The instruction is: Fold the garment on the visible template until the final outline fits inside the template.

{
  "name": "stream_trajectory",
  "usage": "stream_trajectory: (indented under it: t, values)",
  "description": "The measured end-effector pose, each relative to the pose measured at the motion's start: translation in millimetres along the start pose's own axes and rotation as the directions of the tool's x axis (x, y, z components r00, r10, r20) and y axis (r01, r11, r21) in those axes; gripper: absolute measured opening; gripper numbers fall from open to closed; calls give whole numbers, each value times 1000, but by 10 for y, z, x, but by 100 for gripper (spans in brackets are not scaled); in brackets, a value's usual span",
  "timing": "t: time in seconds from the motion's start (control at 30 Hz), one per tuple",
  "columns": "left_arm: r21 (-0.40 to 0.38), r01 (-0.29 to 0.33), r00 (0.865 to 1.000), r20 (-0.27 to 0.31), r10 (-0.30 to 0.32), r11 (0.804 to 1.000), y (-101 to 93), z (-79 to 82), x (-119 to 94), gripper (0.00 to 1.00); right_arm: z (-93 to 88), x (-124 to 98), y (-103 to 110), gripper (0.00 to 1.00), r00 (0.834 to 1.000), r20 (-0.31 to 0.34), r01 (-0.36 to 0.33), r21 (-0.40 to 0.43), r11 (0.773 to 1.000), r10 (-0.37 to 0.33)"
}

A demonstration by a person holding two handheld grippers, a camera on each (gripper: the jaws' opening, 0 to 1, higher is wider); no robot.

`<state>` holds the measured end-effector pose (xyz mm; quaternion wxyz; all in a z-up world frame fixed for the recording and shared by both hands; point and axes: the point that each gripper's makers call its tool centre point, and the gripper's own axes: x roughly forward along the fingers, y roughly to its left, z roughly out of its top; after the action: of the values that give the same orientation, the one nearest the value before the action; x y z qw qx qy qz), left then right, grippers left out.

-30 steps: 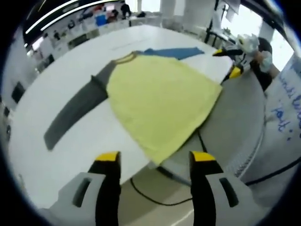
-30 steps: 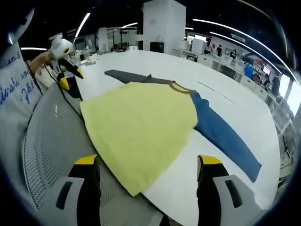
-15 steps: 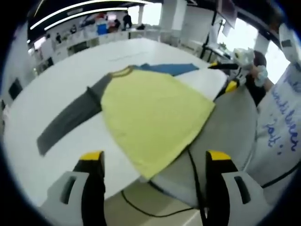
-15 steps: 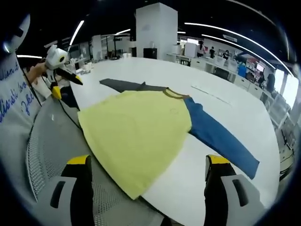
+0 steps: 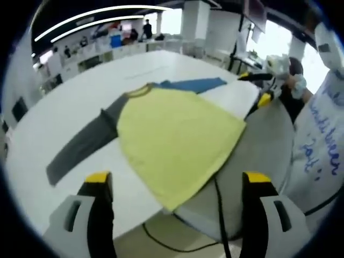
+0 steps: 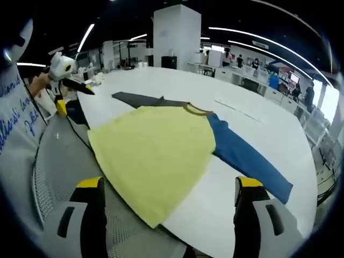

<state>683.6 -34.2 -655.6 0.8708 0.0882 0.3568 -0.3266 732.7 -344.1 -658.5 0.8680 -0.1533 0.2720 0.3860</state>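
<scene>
A long-sleeved shirt lies spread flat on the white table (image 5: 64,107), with a yellow body (image 5: 172,137), a grey sleeve (image 5: 80,150) and a blue sleeve (image 5: 193,84). Its hem hangs over the near table edge. My left gripper (image 5: 178,178) stands open just short of that hem, nothing between its jaws. My right gripper (image 6: 170,184) is open too, in front of the yellow body (image 6: 150,150), with the blue sleeve (image 6: 247,158) to its right and the grey sleeve (image 6: 137,99) behind. Each gripper shows in the other's view, the right gripper (image 5: 254,87) and the left gripper (image 6: 72,99).
A grey mesh chair (image 6: 48,161) stands against the table edge under the hem. A black cable (image 5: 220,204) hangs down below it. A faint line (image 6: 236,110) is marked on the table beyond the shirt. The person's white top with blue writing (image 5: 322,134) is close by. Desks and people stand far behind.
The left gripper's jaws have spread wider apart, and the right gripper's a little. Both cameras have shifted slightly. The shirt lies as before.
</scene>
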Motion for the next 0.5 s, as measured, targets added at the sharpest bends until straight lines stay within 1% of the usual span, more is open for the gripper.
stream_trajectory:
  t: [0.03,0.1,0.23,0.27,0.3,0.33,0.37,0.43,0.5]
  values:
    - [-9,-8,1000,14,8,1000,10,29,3,99,33,-14,4,100,1000,10,3,2,1000,-3]
    - [-8,-12,1000,25,12,1000,12,59,6,99,91,-33,7,100,1000,27,4,1,1000,-4]
    - [3,-15,1000,27,15,1000,-13,103,6,99,150,-52,6,100,999,44,3,5,1000,-3]
    - [9,-24,999,34,24,1000,-9,128,-1,99,166,-59,5,100,999,49,4,7,1000,-4]
    - [19,-53,997,53,52,998,27,174,-13,99,177,-64,5,100,999,52,4,9,1000,-5]
    - [32,-68,996,60,66,997,35,202,-37,99,189,-72,11,100,998,56,4,10,1000,-4]
    - [33,-66,996,62,64,997,19,214,-53,99,191,-75,15,100,998,57,2,11,1000,-3]
    - [30,-73,994,86,70,997,4,277,-85,99,188,-78,39,100,998,58,-8,13,1000,8]
    - [65,-122,989,97,115,990,51,322,-118,99,182,-79,52,100,998,59,-10,18,1000,9]
